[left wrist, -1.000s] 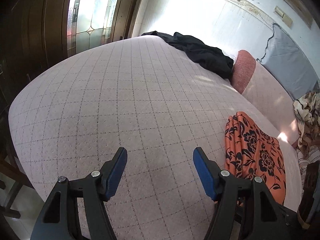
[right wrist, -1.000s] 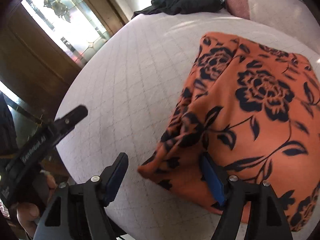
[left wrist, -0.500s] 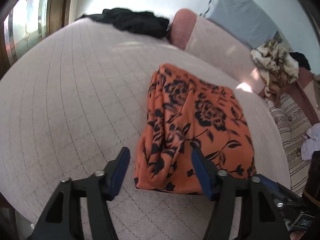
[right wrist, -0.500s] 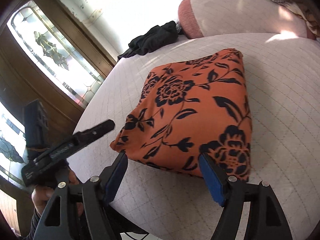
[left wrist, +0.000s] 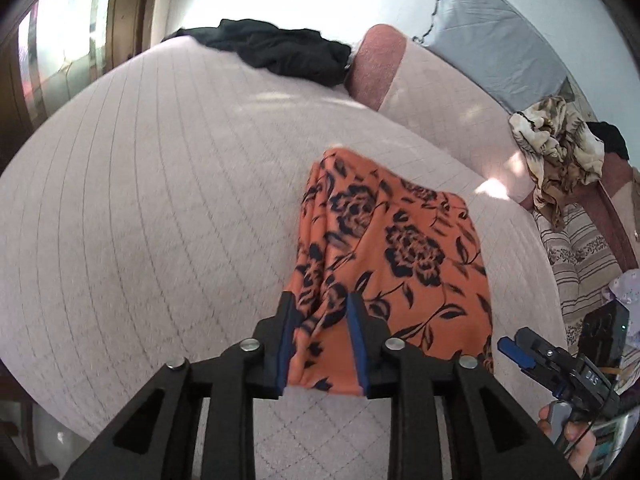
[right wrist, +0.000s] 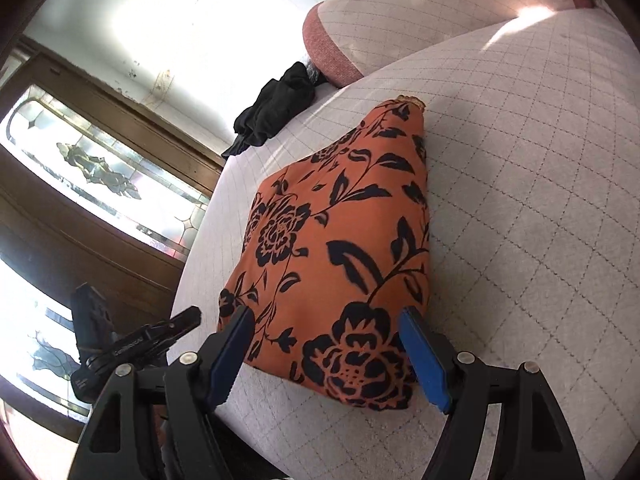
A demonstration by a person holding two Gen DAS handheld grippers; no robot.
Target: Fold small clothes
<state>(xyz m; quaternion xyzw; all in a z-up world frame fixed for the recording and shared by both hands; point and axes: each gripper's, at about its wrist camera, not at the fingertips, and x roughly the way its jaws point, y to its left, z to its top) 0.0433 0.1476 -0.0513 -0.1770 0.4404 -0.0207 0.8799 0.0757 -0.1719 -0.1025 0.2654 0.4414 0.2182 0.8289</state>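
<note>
Quilted pale bedspread (left wrist: 160, 208) carries the folded orange floral garment (left wrist: 392, 264) at about 3 o'clock of centre, where the left gripper (left wrist: 320, 340) pinches its near-left corner, apparently to lift it, while the right gripper (right wrist: 328, 354) straddles the near-right edge, fingers wide.

The left gripper (left wrist: 320, 332), whose jaws stood wide apart over bare bed a second ago, has swung toward the orange floral garment (left wrist: 400, 256) and closed its jaws on the near left corner, bunching the cloth at lower centre of its frame. The right gripper (right wrist: 328, 352) has drawn back; its jaws now straddle the garment's near edge.
</note>
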